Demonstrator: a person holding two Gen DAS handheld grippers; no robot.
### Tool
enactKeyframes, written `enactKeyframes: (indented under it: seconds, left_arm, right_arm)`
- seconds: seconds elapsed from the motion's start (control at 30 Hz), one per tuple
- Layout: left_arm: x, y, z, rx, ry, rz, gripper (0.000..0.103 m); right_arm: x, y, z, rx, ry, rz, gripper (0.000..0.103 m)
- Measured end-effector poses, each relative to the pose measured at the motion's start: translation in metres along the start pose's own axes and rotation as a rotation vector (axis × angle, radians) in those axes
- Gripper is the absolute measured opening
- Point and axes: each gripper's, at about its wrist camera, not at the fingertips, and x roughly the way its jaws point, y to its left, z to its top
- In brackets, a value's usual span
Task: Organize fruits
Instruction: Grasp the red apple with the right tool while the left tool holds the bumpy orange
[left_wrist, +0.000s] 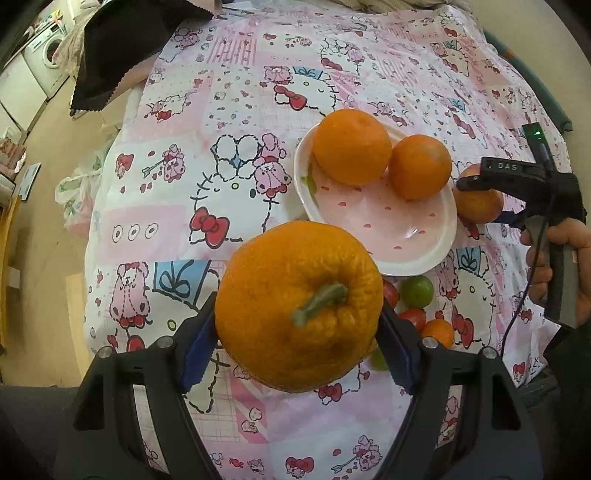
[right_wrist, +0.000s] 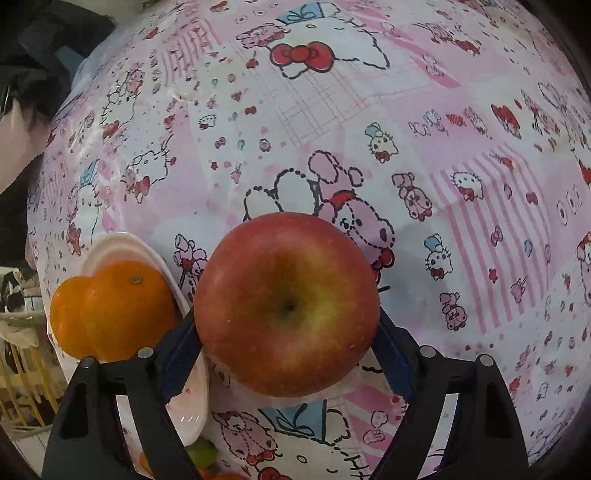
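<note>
Fruits fill both my jaws. A big bumpy orange, stem end toward the camera, sits squarely between the blue pads of my left gripper, which pinch it on either side, lifted above the patterned cloth that covers the bench. A red apple with a yellow-green centre sits the same way in my right gripper, its jaws pressed against both flanks.

Taking the pink plate as landmark: two smooth oranges lie on it, the larger orange at its far rim and the smaller orange just beside it, the two touching. My held orange hangs off the plate's near edge. The apple with my right gripper is just past the plate's right rim, near the smaller orange. On the near side of the plate, partly hidden behind my left jaws, lies a cluster of small fruits: a green lime, a red one, and a small orange one.
</note>
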Motion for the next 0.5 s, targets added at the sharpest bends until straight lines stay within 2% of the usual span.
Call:
enactKeyframes:
  seconds: [0.1,0.33,0.5]
  left_arm:
    - [0.001,-0.001,0.0,0.01,-0.005,0.008,0.075]
    - [-0.003,-0.004,0.0,0.029,-0.041,0.008,0.075]
    - [-0.004,-0.005,0.001,0.04,-0.055,0.008,0.075]
  right_arm:
    - [-0.006,-0.003,-0.001,-0.01,-0.016,0.01,0.086]
    - [-0.047,0.007,-0.008,-0.044,-0.103,0.125,0.086]
    - [-0.067,0.024,-0.029,-0.102,-0.092,0.198,0.086]
